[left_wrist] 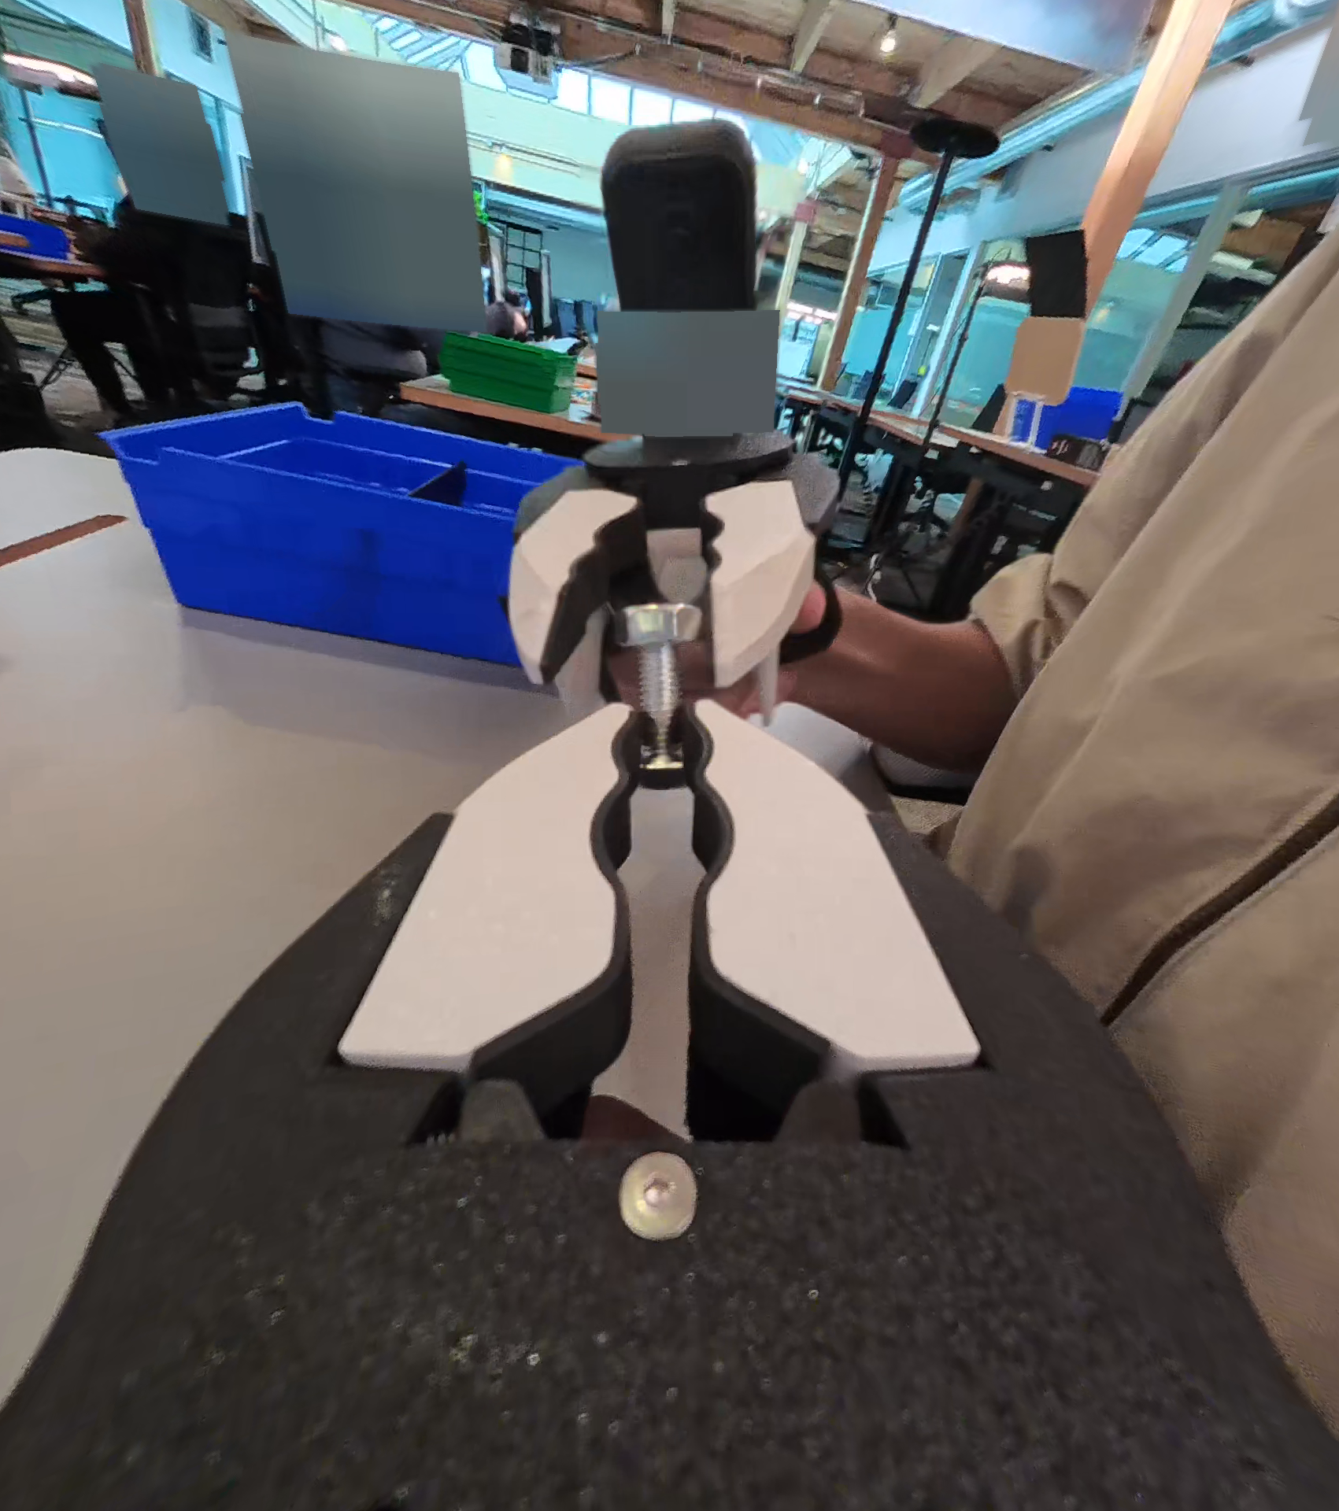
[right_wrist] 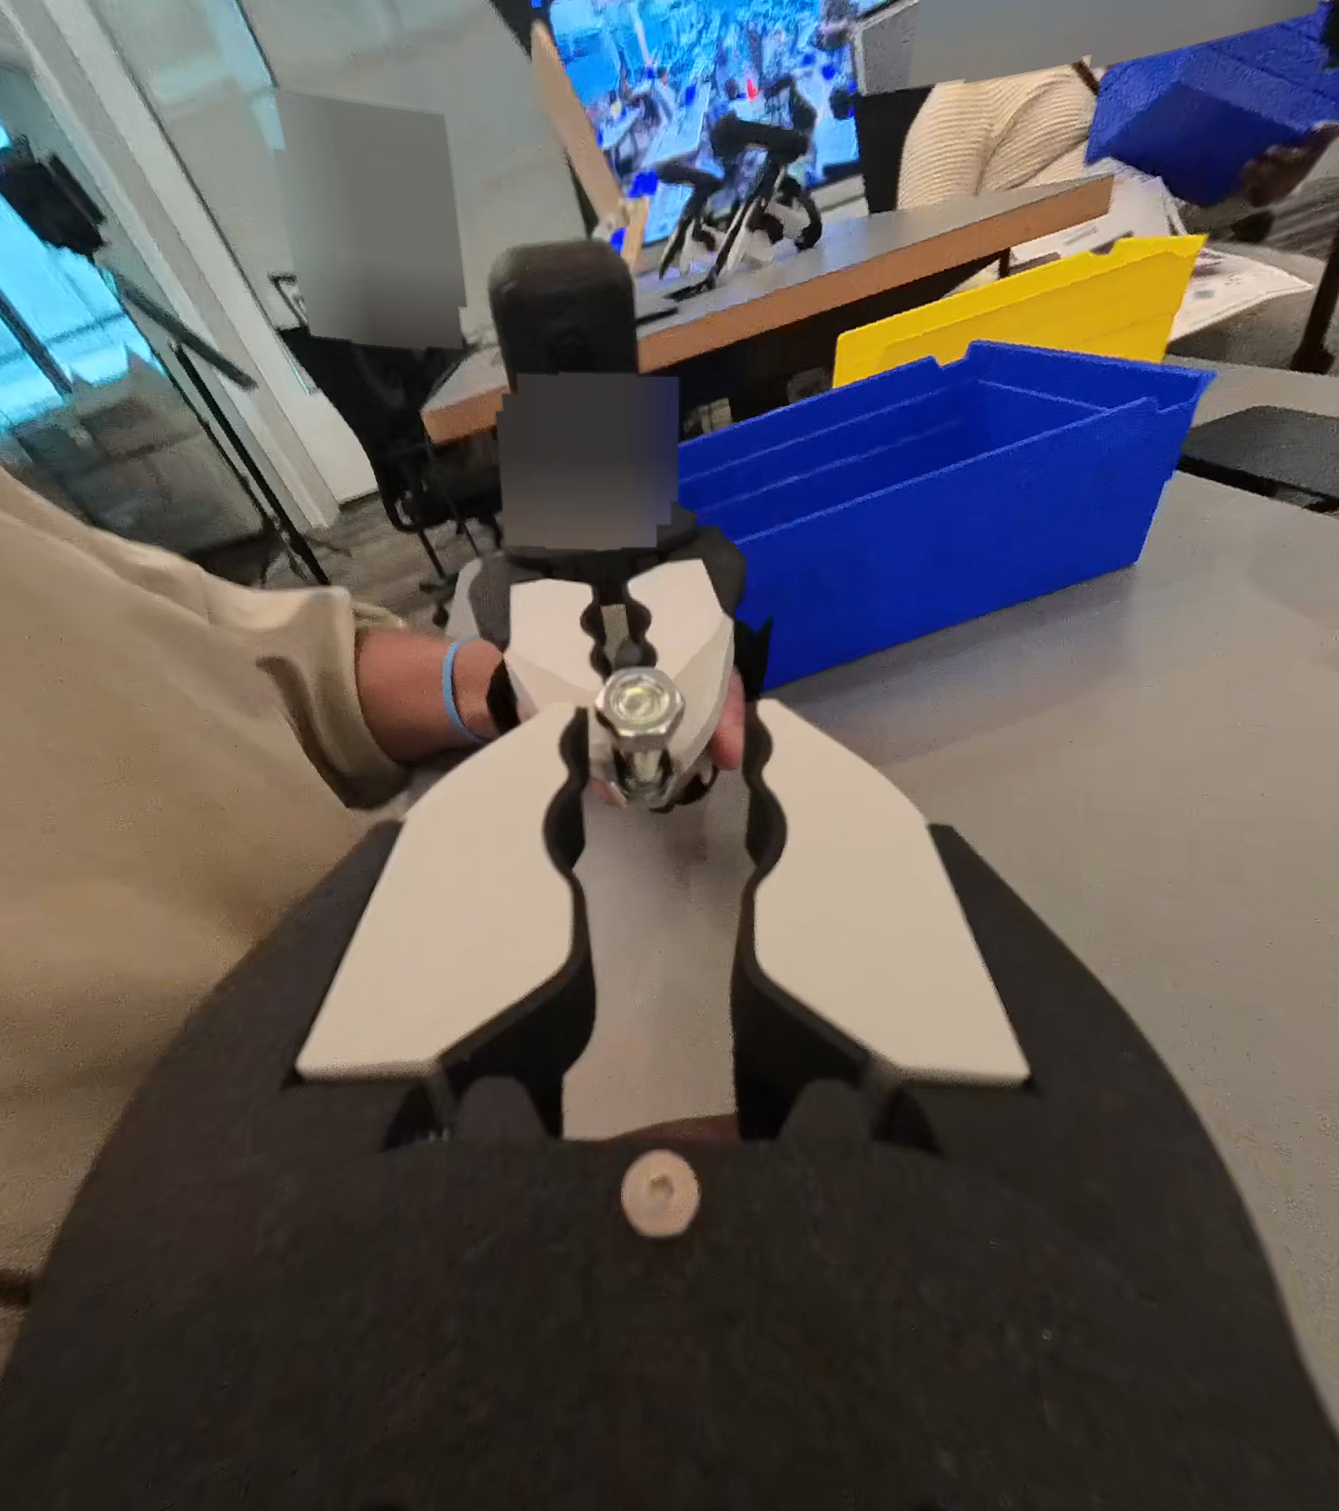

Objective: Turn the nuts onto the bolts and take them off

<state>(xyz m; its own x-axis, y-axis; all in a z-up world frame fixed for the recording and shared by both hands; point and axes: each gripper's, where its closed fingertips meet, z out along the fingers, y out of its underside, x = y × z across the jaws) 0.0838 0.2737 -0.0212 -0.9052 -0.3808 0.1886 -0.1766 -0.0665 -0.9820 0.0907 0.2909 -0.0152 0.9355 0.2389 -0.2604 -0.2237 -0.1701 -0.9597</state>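
Holding nut (left_wrist: pixel 659 759) at 12 o'clock, my left tongs (left_wrist: pixel 659 756) clamped on it; bolt (left_wrist: pixel 656 654) rises upright from it. Right tongs (right_wrist: pixel 662 764) parted around the bolt head.

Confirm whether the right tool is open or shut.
Open: the right tool's fingers stand wide apart, the bolt head between their tips.

Bolt (right_wrist: pixel 640 719) between open right claw (right_wrist: pixel 658 736)
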